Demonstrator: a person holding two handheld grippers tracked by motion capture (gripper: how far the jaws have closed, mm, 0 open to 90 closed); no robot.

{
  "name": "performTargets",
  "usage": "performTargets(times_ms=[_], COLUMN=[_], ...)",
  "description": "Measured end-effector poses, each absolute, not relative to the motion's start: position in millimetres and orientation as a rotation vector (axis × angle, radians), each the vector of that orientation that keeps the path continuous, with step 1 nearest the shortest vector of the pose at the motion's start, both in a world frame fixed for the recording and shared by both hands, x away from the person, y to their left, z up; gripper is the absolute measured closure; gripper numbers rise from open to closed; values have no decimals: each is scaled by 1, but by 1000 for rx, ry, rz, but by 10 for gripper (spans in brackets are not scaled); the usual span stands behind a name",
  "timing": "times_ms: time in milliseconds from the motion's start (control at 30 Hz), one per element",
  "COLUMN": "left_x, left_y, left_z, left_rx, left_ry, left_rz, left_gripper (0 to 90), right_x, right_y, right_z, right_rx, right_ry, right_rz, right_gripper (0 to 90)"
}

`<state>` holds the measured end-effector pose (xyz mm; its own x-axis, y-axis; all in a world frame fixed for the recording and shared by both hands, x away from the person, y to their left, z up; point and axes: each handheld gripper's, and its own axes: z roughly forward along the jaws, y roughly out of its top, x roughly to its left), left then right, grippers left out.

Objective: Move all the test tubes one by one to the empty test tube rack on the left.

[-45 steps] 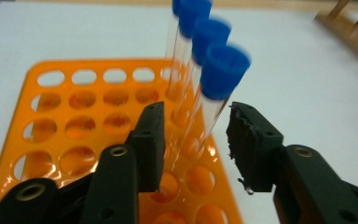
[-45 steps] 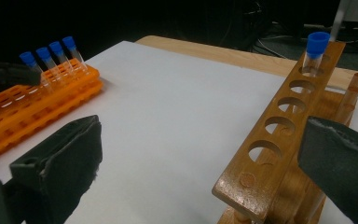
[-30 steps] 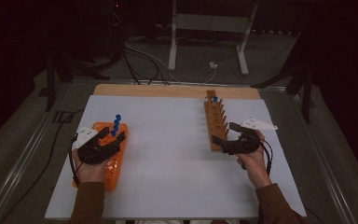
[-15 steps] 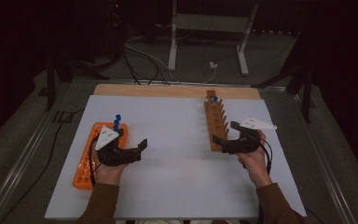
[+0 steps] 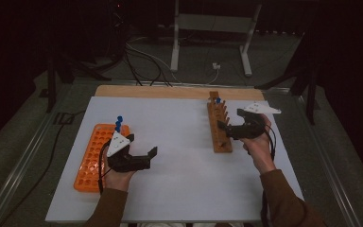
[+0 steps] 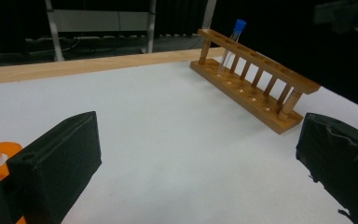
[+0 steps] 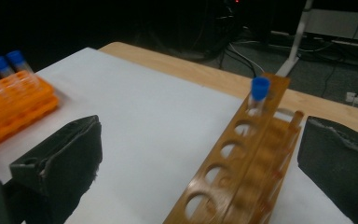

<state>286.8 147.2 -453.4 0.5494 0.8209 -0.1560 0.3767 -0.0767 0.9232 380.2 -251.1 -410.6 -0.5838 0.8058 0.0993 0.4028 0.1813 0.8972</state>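
The left gripper is hovering over the white bench just beside the orange rack, its jaws spread wide with nothing between them; they have just been opening, and in the left gripper view only bare bench surface is lying between the two black pads. Blue-capped tubes are standing at the far end of the orange rack, just behind the grey plate of this gripper. The right gripper is sitting released too, jaws standing apart over the near half of the wooden rack; in the right gripper view the rack's row of holes is running up between the pads, and neither pad is touching it as far as can be seen. A single blue-capped tube is standing upright in a hole near the far end of the wooden rack, well clear of both grippers. The two racks are lying well apart, the orange one at the left of the bench and the wooden one at the right, each hand holding its gripper close to its own rack.
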Motion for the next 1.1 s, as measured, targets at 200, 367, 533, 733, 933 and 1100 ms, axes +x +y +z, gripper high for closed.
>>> performTargets(times_ms=[200,367,533,733,933,1100], left_x=[288,287,288,288,287,288], left_y=[147,145,143,142,141,141], left_z=[-459,-463,-467,-469,-471,-472], left_rx=[1699,1714,1732,1748,1753,1751], left_ry=[1016,1031,1043,1049,1051,1057], left_rz=[476,473,475,484,487,486], left_gripper=[9,10,9,9,9,9], right_x=[404,422,440,457,472,481], right_y=[-253,-254,-252,-249,-247,-246], right_z=[-406,-404,-406,-412,-423,-436], right_rx=[1152,1169,1189,1238,1297,1350], right_ry=[2051,2052,2048,2040,2035,2051], right_rz=[1345,1326,1304,1319,1258,1226], right_gripper=[0,0,0,0,4,119])
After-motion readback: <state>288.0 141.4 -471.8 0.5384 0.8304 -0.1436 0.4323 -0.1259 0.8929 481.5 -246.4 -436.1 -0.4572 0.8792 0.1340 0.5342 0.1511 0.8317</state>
